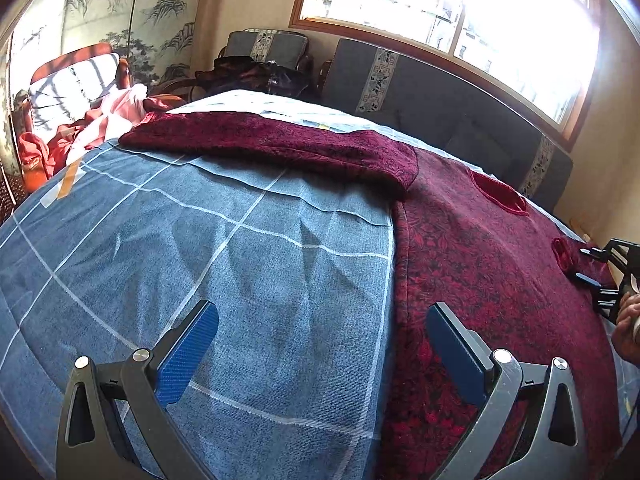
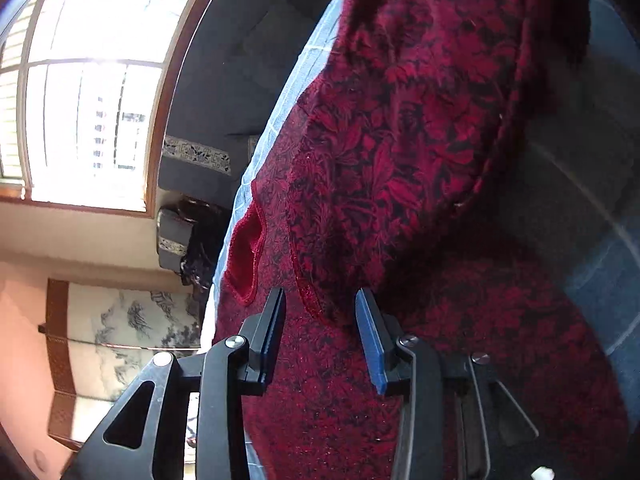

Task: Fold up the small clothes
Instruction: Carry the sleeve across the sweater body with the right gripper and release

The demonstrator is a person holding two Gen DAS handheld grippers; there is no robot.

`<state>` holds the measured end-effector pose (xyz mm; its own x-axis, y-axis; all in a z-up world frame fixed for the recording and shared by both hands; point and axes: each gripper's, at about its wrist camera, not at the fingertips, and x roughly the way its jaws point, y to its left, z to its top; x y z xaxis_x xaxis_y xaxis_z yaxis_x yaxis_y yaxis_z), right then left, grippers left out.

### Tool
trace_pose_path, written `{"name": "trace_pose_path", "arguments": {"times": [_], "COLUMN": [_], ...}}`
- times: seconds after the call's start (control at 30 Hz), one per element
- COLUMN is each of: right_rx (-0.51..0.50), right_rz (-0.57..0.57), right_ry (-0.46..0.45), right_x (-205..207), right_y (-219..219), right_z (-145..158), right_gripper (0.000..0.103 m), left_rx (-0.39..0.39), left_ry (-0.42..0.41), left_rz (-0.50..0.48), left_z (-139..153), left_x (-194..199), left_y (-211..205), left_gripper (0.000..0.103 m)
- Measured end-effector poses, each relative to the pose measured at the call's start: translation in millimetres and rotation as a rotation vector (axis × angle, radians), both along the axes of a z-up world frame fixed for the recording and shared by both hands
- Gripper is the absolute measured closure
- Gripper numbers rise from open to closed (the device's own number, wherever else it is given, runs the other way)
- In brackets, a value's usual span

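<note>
A dark red patterned sweater point(image 1: 480, 256) lies spread on the blue checked bed cover point(image 1: 240, 248). One sleeve point(image 1: 280, 140) stretches out to the left across the bed; the neck opening point(image 1: 500, 194) faces the far side. My left gripper point(image 1: 322, 320) is open and empty, low over the sweater's left side edge. My right gripper point(image 2: 320, 300) is open, its fingers on either side of the cuff point(image 2: 316, 300) of the other sleeve point(image 2: 400, 120), which lies folded over the sweater's body. It also shows at the right edge of the left wrist view point(image 1: 588, 264).
A grey headboard cushion point(image 1: 440, 96) runs along the far side under a bright window point(image 1: 460, 4). A chair with red and pink clothes point(image 1: 92, 120) stands at the left. Dark bags point(image 1: 256, 72) sit beyond the bed.
</note>
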<state>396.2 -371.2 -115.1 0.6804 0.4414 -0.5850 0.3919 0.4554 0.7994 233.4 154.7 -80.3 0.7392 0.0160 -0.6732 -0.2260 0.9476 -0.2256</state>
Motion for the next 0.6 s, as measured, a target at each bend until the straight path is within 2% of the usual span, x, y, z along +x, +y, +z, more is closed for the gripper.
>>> {"name": "trace_pose_path", "arguments": {"times": [0.07,0.1,0.17,0.27,0.33,0.37,0.43,0.47,0.6], "right_rx": [0.005,0.011,-0.018,-0.031,-0.064,-0.095,-0.123,-0.135,-0.265], "right_rz": [-0.052,-0.062,-0.074,-0.066,-0.097,-0.098,-0.079,-0.069,-0.005], "right_ry": [-0.028,-0.042,-0.022,-0.006,-0.036,-0.041,-0.012,0.010,-0.045], "right_x": [-10.5,-15.0,-19.5,-9.4,-0.9,5.1,15.2,19.7,23.4], "right_y": [0.7,2.3,6.6,8.3,6.2,4.9,3.9,5.1,34.8], "right_z": [2.7,4.1,4.3,-2.3,-0.3,0.5,-6.3,-9.9,7.9], "right_gripper": [0.065,0.058,0.051,0.049,0.049,0.051,0.084,0.091,0.091], "left_rx": [-0.012,-0.017,-0.027,-0.035,-0.039,-0.042,-0.047,-0.049,-0.059], "left_ry": [0.002,0.001,0.002,0.006,0.006,0.006,0.006,0.006,0.010], "left_rz": [0.004,0.006,0.007,0.006,0.011,0.012,0.014,0.017,0.017], "left_z": [-0.6,-0.8,-1.5,-2.1,-2.4,-2.5,-2.8,-2.9,-3.7], "left_x": [0.3,0.3,0.3,1.1,0.8,0.7,0.3,0.3,0.7], "left_y": [2.3,3.1,4.1,5.0,5.6,6.4,7.2,7.5,8.2], "left_gripper": [0.000,0.000,0.000,0.000,0.000,0.000,0.000,0.000,0.000]}}
